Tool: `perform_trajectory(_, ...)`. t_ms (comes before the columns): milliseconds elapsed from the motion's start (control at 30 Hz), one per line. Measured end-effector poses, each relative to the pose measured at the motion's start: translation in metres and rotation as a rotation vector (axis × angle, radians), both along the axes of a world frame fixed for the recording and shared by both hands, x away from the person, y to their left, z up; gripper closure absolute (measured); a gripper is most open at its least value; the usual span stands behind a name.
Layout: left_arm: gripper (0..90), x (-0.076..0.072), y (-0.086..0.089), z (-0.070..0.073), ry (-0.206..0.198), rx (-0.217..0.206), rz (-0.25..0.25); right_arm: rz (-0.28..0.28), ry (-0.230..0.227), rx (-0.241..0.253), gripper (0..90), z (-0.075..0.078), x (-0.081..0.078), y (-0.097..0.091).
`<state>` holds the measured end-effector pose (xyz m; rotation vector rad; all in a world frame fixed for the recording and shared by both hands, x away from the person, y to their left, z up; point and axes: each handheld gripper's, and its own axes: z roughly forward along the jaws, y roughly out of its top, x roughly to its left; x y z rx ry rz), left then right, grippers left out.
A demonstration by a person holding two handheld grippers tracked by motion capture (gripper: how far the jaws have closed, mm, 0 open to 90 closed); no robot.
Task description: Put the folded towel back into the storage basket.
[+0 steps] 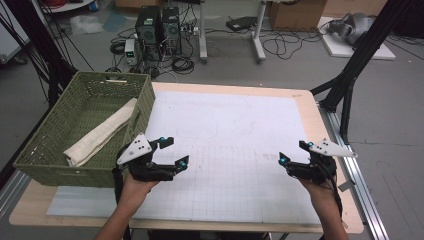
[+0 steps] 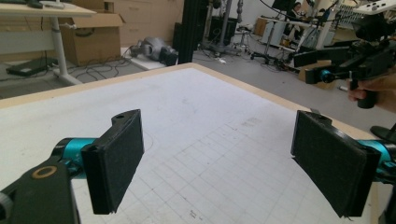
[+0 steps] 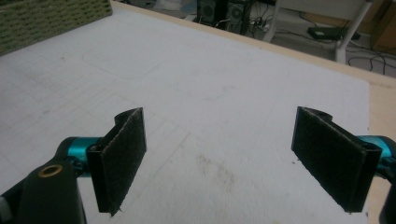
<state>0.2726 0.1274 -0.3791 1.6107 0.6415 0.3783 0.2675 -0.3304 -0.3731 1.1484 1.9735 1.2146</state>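
Note:
In the high view, my left gripper (image 1: 178, 151) hovers over the left part of the white gridded mat (image 1: 225, 125), just right of the green woven basket (image 1: 148, 98). Its jaws stand wide apart with nothing between them, as the left gripper view (image 2: 217, 163) confirms. My right gripper (image 1: 292, 151) is near the mat's right edge, open and empty, its pads far apart in the right gripper view (image 3: 219, 158). A rolled cream cloth (image 1: 102, 132) lies inside the basket. The right gripper (image 2: 308, 67) also appears far off in the left gripper view.
The basket sits on the wooden table's left side, and its wall (image 3: 46, 18) shows at the far left of the right gripper view. Beyond the table are computer towers (image 1: 157, 30), cables, a desk leg and black frame struts (image 1: 350, 75) on the right.

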Motion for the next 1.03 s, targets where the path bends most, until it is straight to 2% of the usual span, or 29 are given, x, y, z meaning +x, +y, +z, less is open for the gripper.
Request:
perform_trajectory(67,17.6,-0.001,-0.002,-0.004,-0.01,0.001,-0.002,-0.009,0.017,0.009,16.6,-0.011,-0.007,-0.002)
perform_trajectory(167,17.7,-0.001,-0.003,-0.011,-0.01,0.002,0.004,-0.012,0.018,0.0,16.6,-0.024,-0.014,-0.003)
perform_trajectory(233,17.7,-0.001,-0.004,-0.014,-0.013,0.011,0.004,-0.021,0.013,-0.012,16.6,-0.029,-0.018,-0.002)
perform_trajectory(333,17.8,0.0,-0.006,-0.017,-0.008,0.023,0.003,-0.031,-0.006,0.012,16.6,-0.035,-0.021,-0.003)
perform_trajectory(433,17.8,0.001,-0.008,-0.019,0.001,0.029,0.003,-0.028,0.001,0.021,16.6,-0.04,-0.022,-0.003)
perform_trajectory(500,17.8,0.001,-0.009,-0.02,0.006,0.029,0.001,-0.024,0.011,0.024,16.6,-0.042,-0.022,-0.003)
perform_trajectory(600,17.8,0.001,-0.009,-0.022,0.01,0.037,0.003,-0.023,0.002,0.035,16.6,-0.042,-0.022,-0.003)
perform_trajectory(1033,17.8,0.003,-0.011,-0.026,0.023,0.045,0.005,-0.016,0.015,0.007,16.6,-0.046,-0.021,-0.002)
